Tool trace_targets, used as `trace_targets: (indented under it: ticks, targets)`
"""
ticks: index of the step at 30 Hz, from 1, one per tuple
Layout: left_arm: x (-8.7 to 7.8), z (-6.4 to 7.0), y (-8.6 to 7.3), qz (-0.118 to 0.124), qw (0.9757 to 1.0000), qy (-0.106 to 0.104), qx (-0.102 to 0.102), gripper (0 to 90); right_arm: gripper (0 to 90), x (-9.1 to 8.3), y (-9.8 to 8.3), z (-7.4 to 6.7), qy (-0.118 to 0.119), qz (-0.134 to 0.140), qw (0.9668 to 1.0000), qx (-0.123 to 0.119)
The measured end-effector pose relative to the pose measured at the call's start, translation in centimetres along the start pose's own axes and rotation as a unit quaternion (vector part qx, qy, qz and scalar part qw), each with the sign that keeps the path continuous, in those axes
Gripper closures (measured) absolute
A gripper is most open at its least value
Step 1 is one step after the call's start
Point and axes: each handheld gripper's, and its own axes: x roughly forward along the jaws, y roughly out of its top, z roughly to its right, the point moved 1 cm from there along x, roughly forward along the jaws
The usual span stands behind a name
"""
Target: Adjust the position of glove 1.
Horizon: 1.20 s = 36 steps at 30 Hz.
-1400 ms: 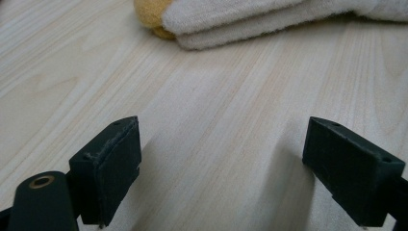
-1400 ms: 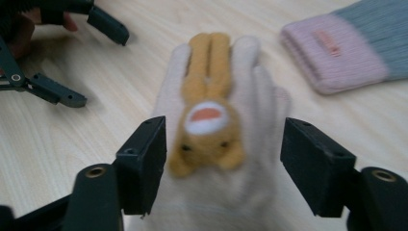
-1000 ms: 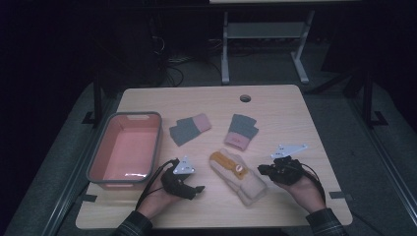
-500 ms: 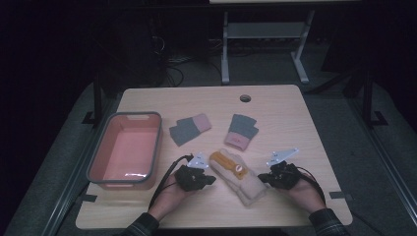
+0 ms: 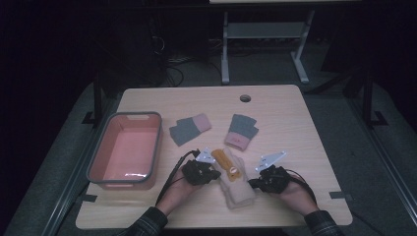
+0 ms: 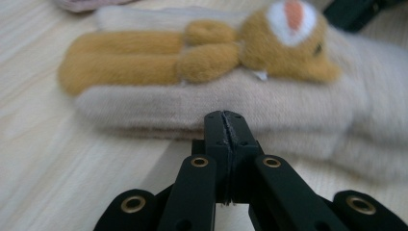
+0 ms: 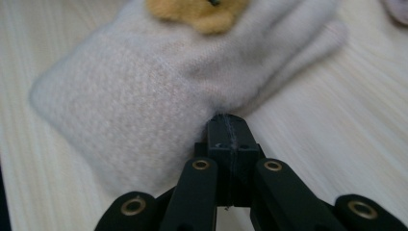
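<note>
A cream knitted mitten (image 5: 238,191) with a brown plush bear (image 5: 225,159) on top lies on the wooden table (image 5: 295,128) near its front edge. My left gripper (image 5: 216,175) is at the mitten's left side. Its jaws are pressed together with the tip (image 6: 225,115) against the mitten's (image 6: 298,110) folded edge, just below the bear (image 6: 202,53). My right gripper (image 5: 252,184) is at the mitten's right side, also shut. Its tip (image 7: 227,118) touches the mitten's (image 7: 134,101) edge where the knit puckers a little. No fabric shows between either pair of jaws.
A pink bin (image 5: 97,164) with a grey rim stands at the left of the table. Two grey-and-pink gloves (image 5: 189,129) (image 5: 242,130) lie behind the mitten. A cable hole (image 5: 245,98) sits near the far edge. A metal stand's legs (image 5: 265,44) rise beyond the table.
My left hand has moved right, up to the mitten's left edge. My right hand has come in and down toward the mitten's right edge.
</note>
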Motion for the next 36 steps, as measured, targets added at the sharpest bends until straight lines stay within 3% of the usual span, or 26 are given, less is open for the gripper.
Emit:
trace_targets:
  ticks: [10,17,23,26,29,33,36]
  targets:
    - [-0.6,-1.3,-0.2,-0.004,0.9999,0.012,-0.01,88.9,90.0,1.7,1.6,-1.7,0.02,0.002,0.9991,-0.038]
    - [-0.8,-2.1,-0.1,0.002,0.9996,0.014,-0.024,89.0,90.0,2.9,3.0,-3.1,0.031,0.01,0.9978,-0.057]
    - [-0.7,-3.0,0.1,-0.004,0.9996,0.013,-0.024,89.1,90.0,4.3,4.5,-4.5,0.05,0.017,0.9963,-0.067]
    - [-0.6,-3.3,0.1,0.002,0.9993,0.014,-0.034,89.1,90.0,4.9,5.1,-4.8,0.055,0.019,0.9949,-0.082]
    - [-0.6,-3.3,0.2,0.003,0.9993,0.012,-0.035,89.1,90.0,5.3,5.6,-5.4,0.062,0.024,0.9949,-0.076]
    - [-0.9,-3.3,0.2,0.004,0.9994,0.018,-0.031,87.2,90.0,5.8,5.9,-5.8,0.061,0.025,0.9927,-0.101]
    - [-1.8,-3.5,0.3,0.011,0.9991,0.026,-0.032,80.9,89.5,5.2,5.7,-5.7,0.063,0.027,0.994,-0.086]
